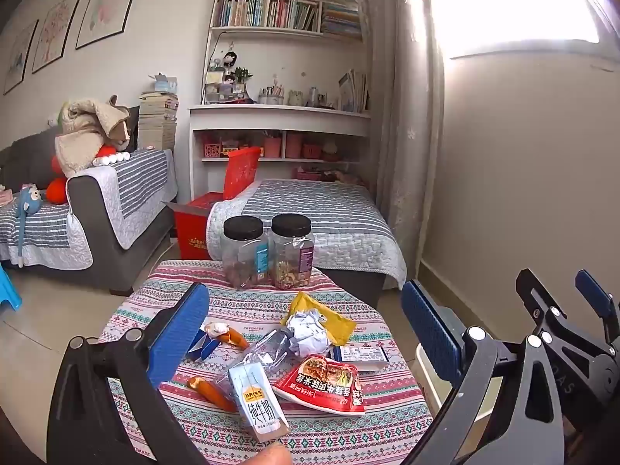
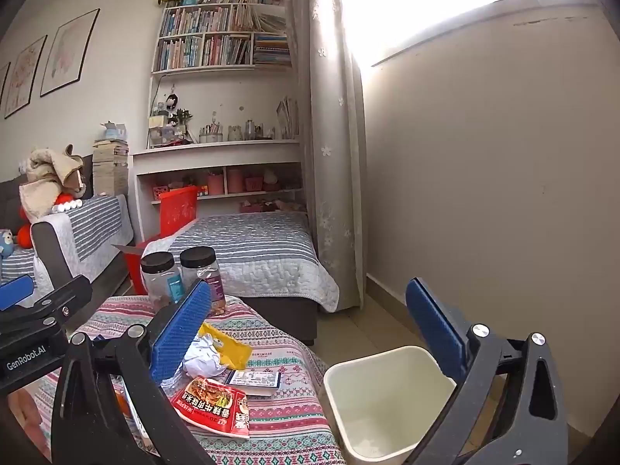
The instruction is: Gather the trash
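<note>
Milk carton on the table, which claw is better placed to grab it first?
Left. The open left claw hangs right over the milk carton, which lies between its fingers. The open right claw sits further right, nearer the bin.

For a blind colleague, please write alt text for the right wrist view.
The open right gripper hovers over a patterned table littered with a red snack wrapper, crumpled paper and a yellow packet. An empty white bin stands beside it.

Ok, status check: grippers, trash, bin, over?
Left gripper and right gripper open, empty. Trash on table: milk carton, red wrapper, crumpled paper. Bin empty, unobstructed.
</note>
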A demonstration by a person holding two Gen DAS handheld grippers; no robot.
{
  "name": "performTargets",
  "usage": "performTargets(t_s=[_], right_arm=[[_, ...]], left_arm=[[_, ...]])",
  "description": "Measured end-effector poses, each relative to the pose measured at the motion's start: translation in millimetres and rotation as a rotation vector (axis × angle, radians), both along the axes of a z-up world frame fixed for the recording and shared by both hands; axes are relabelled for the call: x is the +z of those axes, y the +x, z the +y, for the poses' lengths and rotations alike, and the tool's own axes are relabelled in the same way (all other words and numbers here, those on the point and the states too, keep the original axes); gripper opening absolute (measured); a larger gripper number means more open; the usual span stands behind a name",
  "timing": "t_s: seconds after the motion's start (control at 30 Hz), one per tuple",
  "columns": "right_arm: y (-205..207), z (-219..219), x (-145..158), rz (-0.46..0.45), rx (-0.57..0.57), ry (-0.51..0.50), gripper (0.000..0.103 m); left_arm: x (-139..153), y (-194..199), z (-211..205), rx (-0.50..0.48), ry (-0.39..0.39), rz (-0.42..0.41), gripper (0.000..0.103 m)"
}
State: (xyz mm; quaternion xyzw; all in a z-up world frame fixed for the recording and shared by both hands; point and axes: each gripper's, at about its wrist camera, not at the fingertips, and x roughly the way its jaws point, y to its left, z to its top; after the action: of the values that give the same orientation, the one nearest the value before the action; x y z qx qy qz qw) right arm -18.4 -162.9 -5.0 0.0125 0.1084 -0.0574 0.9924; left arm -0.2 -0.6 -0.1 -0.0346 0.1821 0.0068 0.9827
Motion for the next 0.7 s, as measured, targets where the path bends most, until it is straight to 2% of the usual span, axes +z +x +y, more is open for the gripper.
performTargets(t_s=[0.7], right_arm=[[-0.3,-0.6,0.1,-0.002,0.004,-0.002,0.096]], left_arm=[[2.5,3.2,0.3,0.001,0.0,-0.002,0.096]])
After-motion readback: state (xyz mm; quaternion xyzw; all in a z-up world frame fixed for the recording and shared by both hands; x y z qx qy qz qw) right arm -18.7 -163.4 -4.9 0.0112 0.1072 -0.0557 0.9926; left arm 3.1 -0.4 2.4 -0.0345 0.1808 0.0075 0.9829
